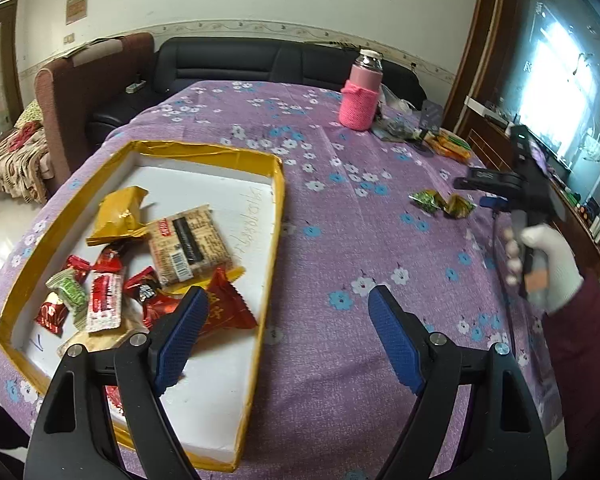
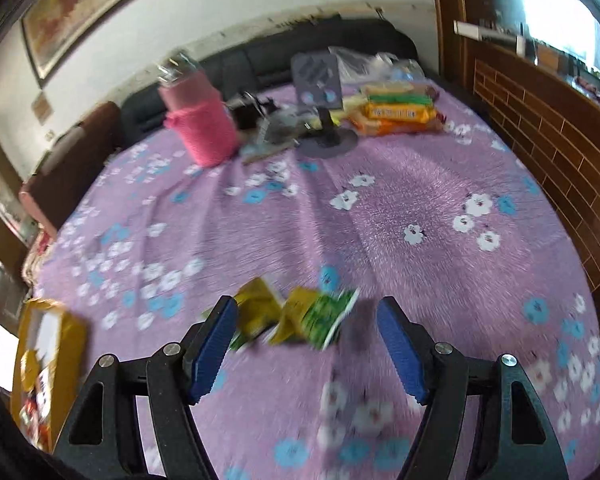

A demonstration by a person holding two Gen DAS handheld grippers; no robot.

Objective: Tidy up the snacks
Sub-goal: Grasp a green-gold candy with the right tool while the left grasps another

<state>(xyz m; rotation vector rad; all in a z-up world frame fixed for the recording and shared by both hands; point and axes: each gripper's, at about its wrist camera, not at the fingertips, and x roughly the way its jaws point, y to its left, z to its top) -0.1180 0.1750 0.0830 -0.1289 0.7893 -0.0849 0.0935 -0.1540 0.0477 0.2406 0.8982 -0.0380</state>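
A shallow gold-rimmed box (image 1: pixel 274 216) with a white floor lies on the purple flowered cloth and holds several wrapped snacks (image 1: pixel 188 246): red candies, a yellow pouch, a beige bar. My left gripper (image 1: pixel 288 308) hangs open over the box's near right corner, nothing between its blue pads. Two green-and-yellow snack packets (image 1: pixel 442 202) lie loose on the cloth to the right. In the right wrist view the packets (image 2: pixel 300 318) lie just beyond my open right gripper (image 2: pixel 306 320), apart from its pads. The right gripper (image 1: pixel 486 190), held by a white-gloved hand, hovers next to the packets.
A pink knit-covered bottle (image 1: pixel 360 98) stands at the table's far side. Beside it lie orange and green biscuit packs (image 2: pixel 396 108), a small dark stand (image 2: pixel 326 136) and plastic bags. A black sofa (image 1: pixel 236 60) runs behind the table. A wooden cabinet (image 2: pixel 540 140) lines the right.
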